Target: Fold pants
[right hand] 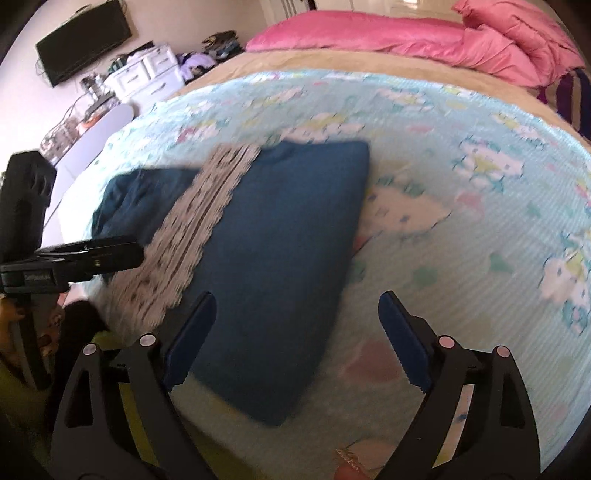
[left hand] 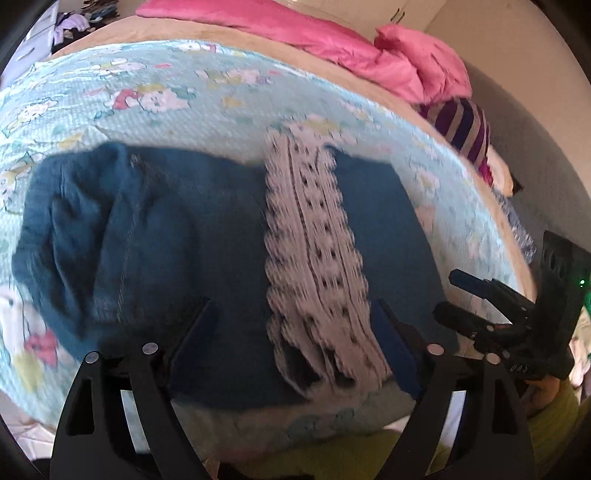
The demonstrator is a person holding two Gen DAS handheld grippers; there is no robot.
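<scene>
Pants [left hand: 177,236], dark blue, lay folded on light-blue printed blanket [left hand: 192,110] covering bed [left hand: 332,66], close to near edge. White lace band [left hand: 314,240] ran across pants from far edge to near edge, splitting cloth into wider bunched part on left and flatter part on right in left wrist view. Left tongs [left hand: 295,325] hovered over near part of pants, spread wide, lace band passing between both fingers, nothing pinched; contact with cloth could not be told. In same view, right tongs [left hand: 452,295] showed at right edge, just beside right border of pants, seen side-on with a gap between fingers. In right wrist view, right tongs [right hand: 297,314] stood spread wide, empty, left finger [right hand: 192,332] over flat right part of pants [right hand: 295,240], right finger [right hand: 402,336] over bare blanket [right hand: 443,166]. Lace band [right hand: 199,229] ran diagonally, left of flat part. Left tongs [right hand: 122,249] entered from left edge, tip next to lace band. Pink duvet [right hand: 406,37] lay bunched along far side of bed [right hand: 240,62]. Striped cloth [left hand: 461,129] lay at right edge of bed, near duvet [left hand: 332,33]. Black TV [right hand: 85,40] hung on far wall, white drawers [right hand: 147,70] below. Both views blurred.
</scene>
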